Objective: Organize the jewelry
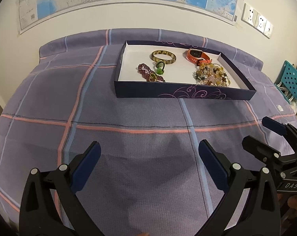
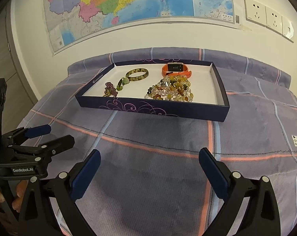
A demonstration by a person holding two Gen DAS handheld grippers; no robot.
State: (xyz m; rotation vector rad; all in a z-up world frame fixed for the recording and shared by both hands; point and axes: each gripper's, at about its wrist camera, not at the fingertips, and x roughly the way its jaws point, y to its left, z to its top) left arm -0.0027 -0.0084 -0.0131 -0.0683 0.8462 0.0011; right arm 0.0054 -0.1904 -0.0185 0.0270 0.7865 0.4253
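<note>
A shallow dark blue box (image 1: 179, 92) (image 2: 148, 108) with a white floor rests on the checked bedcover. Inside lie a brown-green bangle (image 1: 163, 57) (image 2: 138, 74), an orange watch (image 1: 197, 56) (image 2: 175, 69), a purple bead bracelet (image 1: 148, 73) (image 2: 110, 89), a green pendant (image 1: 159, 69) (image 2: 123, 83) and a heap of amber beads (image 1: 212, 74) (image 2: 172, 89). My left gripper (image 1: 149, 153) (image 2: 48, 135) is open over bare cloth, well short of the box. My right gripper (image 2: 149, 161) (image 1: 264, 131) is also open with nothing in it.
The bedcover (image 1: 128, 129) is purple with pink and blue stripes and meets a white wall with a map (image 2: 128, 2) and sockets (image 2: 266, 15). A teal chair (image 1: 291, 78) stands off the right side. A hand (image 2: 20, 190) holds the left tool.
</note>
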